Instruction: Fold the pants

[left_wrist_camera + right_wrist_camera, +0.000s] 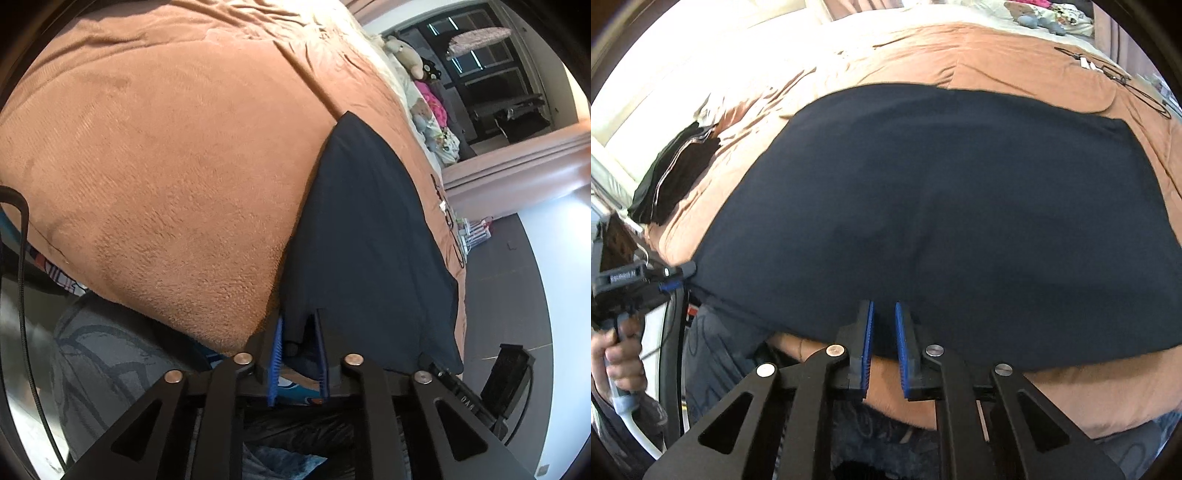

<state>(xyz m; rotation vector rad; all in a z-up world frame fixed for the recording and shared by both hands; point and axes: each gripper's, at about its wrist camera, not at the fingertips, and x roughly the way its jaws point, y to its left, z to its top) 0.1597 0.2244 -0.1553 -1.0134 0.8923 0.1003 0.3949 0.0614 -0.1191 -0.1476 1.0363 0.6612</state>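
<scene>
Sunlit bedroom: a wide bed under a fuzzy rust-brown blanket [166,177], soft toys [406,55] heaped along its far edge. Spread flat over the near part of the blanket lie the dark navy fabric pants [942,206], their lower hem reaching the bed's edge. At the near-left corner of the pants, the left gripper [299,343] has its blue-padded jaws pinched narrow on a fold of the navy cloth. Along the near hem, the right gripper [884,332] stands with a slim gap between its blue pads, tips at the cloth's edge; whether they actually grip it I cannot tell. A folded black garment [676,173] rests well apart on the blanket.
</scene>
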